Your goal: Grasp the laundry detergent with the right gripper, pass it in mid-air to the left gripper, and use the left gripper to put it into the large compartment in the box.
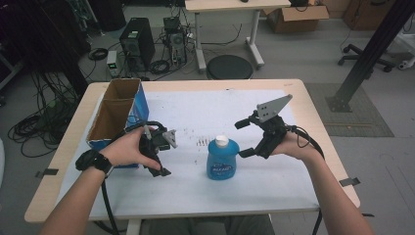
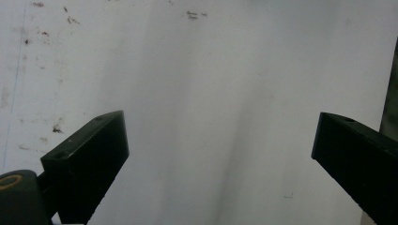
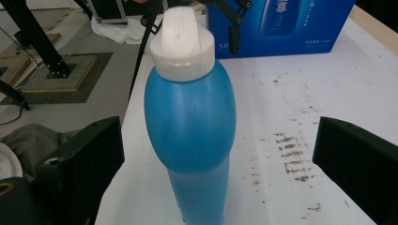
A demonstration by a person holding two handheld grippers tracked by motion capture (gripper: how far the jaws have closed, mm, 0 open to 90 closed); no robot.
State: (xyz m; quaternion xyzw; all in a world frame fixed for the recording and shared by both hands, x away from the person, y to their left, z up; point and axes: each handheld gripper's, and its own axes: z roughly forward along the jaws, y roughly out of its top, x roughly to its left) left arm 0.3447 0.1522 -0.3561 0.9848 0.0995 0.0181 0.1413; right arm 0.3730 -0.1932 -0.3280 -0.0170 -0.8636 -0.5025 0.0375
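A blue bottle [image 1: 222, 159] with a white flip cap stands upright on the white sheet near the table's front middle. My right gripper [image 1: 243, 138] is just to its right, open, with the jaws pointing left at it. In the right gripper view the bottle [image 3: 192, 117] rises between and just ahead of the open jaws of that gripper [image 3: 218, 136], and neither jaw touches it. My left gripper [image 1: 164, 156] is held left of the bottle, tilted down at the sheet. Its jaws [image 2: 220, 140] stand wide open over the bare, scuffed white sheet [image 2: 211, 70].
An open blue cardboard box [image 1: 117, 115] stands at the table's left side, also seen as a blue printed box [image 3: 281, 23] beyond the bottle. The wooden table edge [image 1: 205, 84] frames the sheet. Computers, cables, a stool and another desk are on the floor behind.
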